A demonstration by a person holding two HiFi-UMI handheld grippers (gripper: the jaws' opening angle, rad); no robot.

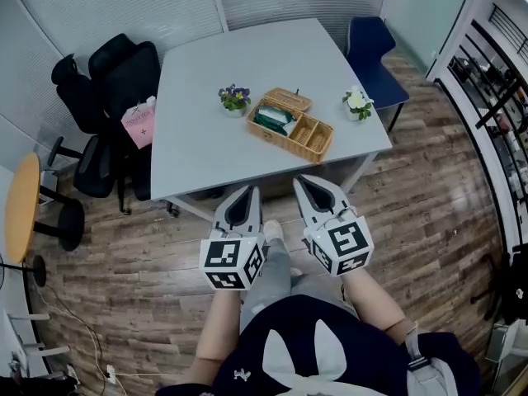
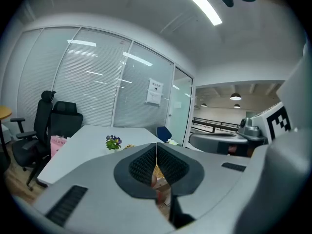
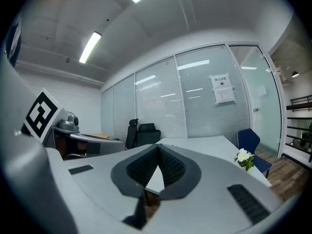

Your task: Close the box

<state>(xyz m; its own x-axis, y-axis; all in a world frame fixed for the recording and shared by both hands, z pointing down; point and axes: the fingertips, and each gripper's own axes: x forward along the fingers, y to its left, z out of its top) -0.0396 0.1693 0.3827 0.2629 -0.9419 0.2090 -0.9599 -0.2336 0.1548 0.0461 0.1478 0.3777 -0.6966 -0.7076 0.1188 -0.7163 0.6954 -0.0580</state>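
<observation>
box (image 1: 285,143) whole only in head view

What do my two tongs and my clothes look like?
Left tongs and right tongs are light grey, tapering to a point, with black ribbed pads inside. Each carries a white cube with black square markers. The person wears a navy top with white print and grey trousers.
</observation>
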